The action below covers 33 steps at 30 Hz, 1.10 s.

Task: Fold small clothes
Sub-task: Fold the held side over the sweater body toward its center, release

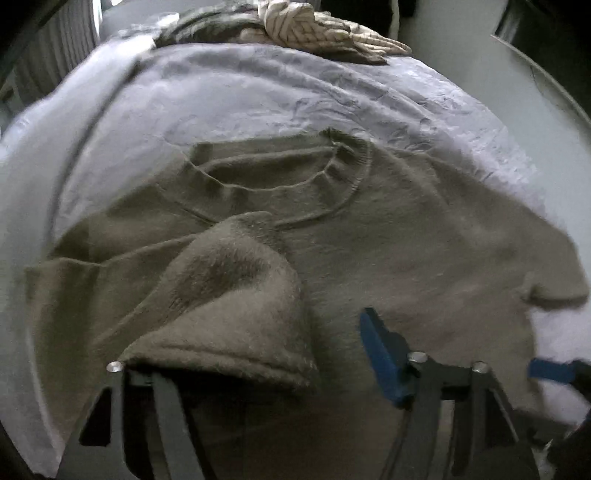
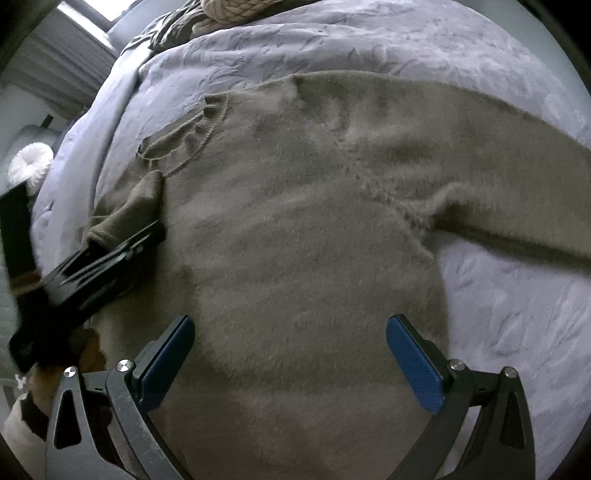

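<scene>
sweater [image 2: 303, 236]: olive-brown fuzzy knit, lying flat on the bedspread [image 2: 369, 40], ribbed neck away from the cameras.

bedspread: pale lavender, faint leaf pattern, wrinkled; covers the surface under the sweater.

left sleeve [image 1: 229, 295]: folded in over the sweater's chest; cuff end draped over the left gripper's left finger and hiding that pad.

right sleeve [image 2: 517, 184]: stretched straight out to the side, flat on the bedspread.

left gripper [image 1: 258, 373]: jaws apart, one blue pad visible just above the sweater body. Pads not pressing the sleeve together as far as I can tell; the cuff blocks the view of the left finger, so contact there is unclear.

left gripper from the right wrist view [image 2: 122, 243]: sits at the sweater's left edge with the sleeve cuff bunched against it.

right gripper [image 2: 295, 362]: jaws spread wide, both blue pads clear, hovering over the sweater's lower body, nothing between the pads.

clothes pile [image 1: 332, 33]: cream cable-knit and darker items, at the far end of the bedspread, well apart from the sweater.
</scene>
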Tool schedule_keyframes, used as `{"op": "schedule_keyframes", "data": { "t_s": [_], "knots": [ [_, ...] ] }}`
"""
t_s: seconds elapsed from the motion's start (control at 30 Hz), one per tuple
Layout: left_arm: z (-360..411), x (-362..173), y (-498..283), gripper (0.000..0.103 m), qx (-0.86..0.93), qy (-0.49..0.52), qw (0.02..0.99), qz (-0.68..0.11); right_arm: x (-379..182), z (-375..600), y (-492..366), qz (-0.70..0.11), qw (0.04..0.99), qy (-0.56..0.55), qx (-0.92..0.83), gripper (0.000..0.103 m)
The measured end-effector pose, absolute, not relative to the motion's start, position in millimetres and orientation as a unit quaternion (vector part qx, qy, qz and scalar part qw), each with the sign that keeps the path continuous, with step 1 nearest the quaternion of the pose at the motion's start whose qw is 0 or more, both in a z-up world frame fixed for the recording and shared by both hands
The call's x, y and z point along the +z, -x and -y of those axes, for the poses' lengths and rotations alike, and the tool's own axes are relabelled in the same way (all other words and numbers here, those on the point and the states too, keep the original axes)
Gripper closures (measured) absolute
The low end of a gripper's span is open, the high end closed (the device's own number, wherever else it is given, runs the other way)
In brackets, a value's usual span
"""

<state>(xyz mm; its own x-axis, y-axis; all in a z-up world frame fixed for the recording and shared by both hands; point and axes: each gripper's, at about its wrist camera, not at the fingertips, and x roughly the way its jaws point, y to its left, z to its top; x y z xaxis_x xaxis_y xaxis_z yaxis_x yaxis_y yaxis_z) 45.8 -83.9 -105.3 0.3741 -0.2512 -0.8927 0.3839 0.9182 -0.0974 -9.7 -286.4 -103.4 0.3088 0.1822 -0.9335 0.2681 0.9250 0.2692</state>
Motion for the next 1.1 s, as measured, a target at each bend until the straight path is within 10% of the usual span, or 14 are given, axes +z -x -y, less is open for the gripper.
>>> {"op": "schedule_keyframes", "data": {
  "t_s": [0.23,0.3,0.5,0.57,0.6,0.63,0.67,0.9,1.1],
  "knots": [
    [30.3,-62.7,-36.4,0.03,-0.204,-0.044,0.838,-0.505,-74.8,214.0,-37.1,-0.55,0.833,-0.038,0.053,0.0],
    [5.4,-48.7,-36.8,0.002,-0.18,-0.034,0.849,-0.497,-74.3,181.3,-49.8,-0.539,0.839,0.029,0.078,0.0],
    [-85.8,-53.1,-64.7,0.001,-0.029,-0.017,0.864,-0.503,-112.2,95.1,-73.2,-0.503,0.82,0.256,0.1,0.001],
    [-111.1,-76.0,-82.3,0.001,0.01,0.005,0.847,-0.531,-122.2,90.0,-77.1,-0.484,0.818,0.301,0.079,0.011],
    [-117.6,-84.6,-88.0,0.001,0.021,0.012,0.841,-0.54,-122.8,92.8,-81.1,-0.483,0.82,0.296,0.079,0.038],
    [-122.7,-93.0,-92.5,0.001,0.029,0.018,0.837,-0.547,-120.1,98.8,-85.4,-0.491,0.824,0.269,0.084,0.08],
    [-126.5,-100.3,-96.1,0.001,0.039,0.016,0.835,-0.549,-113.6,110.5,-91.0,-0.504,0.832,0.213,0.091,0.089],
    [-126.0,-124.4,-98.4,0.001,0.061,-0.005,0.832,-0.552,-116.8,258.1,-86.8,-0.505,0.816,-0.279,0.036,0.088],
    [-119.5,-126.2,-102.6,0.001,0.06,-0.02,0.832,-0.552,-158.7,321.3,-42.7,-0.466,0.729,-0.502,-0.002,0.064]
  ]
}}
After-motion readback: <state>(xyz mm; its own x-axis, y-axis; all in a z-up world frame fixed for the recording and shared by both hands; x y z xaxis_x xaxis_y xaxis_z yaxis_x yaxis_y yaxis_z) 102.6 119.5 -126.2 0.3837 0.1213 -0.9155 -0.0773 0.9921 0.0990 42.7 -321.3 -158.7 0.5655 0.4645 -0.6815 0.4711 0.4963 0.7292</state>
